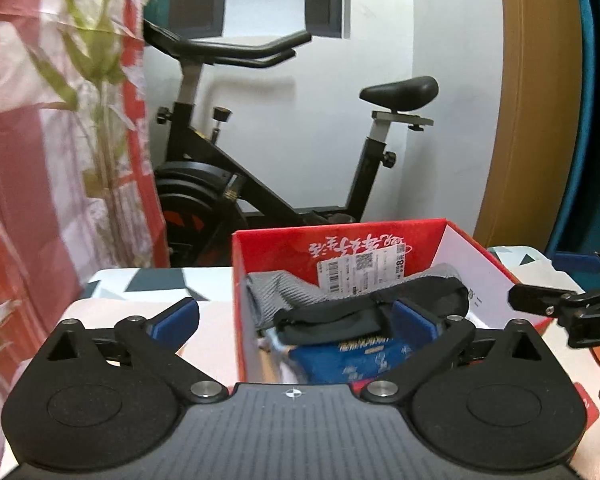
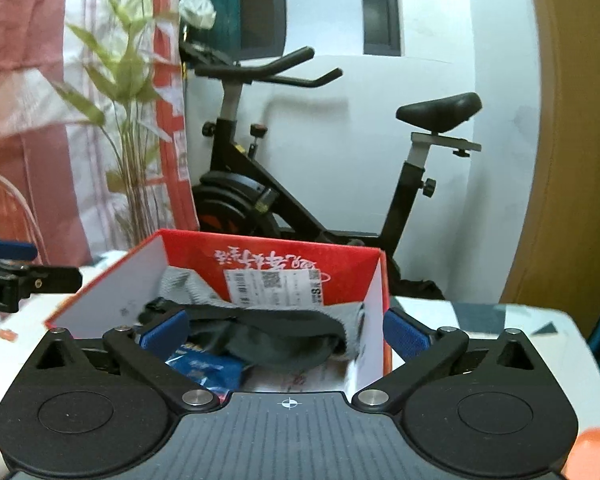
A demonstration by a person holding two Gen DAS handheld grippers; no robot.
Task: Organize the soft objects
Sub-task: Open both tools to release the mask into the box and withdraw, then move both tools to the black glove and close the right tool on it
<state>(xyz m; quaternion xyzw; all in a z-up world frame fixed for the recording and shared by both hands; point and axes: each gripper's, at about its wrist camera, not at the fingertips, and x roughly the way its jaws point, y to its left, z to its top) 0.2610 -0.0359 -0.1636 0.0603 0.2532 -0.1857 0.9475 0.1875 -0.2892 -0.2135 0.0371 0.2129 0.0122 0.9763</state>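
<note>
Both claws, left claw [image 1: 294, 318] and right claw [image 2: 286, 330], gape empty just near of the red cardboard box [image 1: 276, 246], with the black-grey fabric strap [image 1: 364, 306] lying left-right inside.

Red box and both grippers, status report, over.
Left gripper open, empty. Right gripper open, empty. Black-and-grey cloth lies in the red box on a blue packet. Nothing in the way.
</note>
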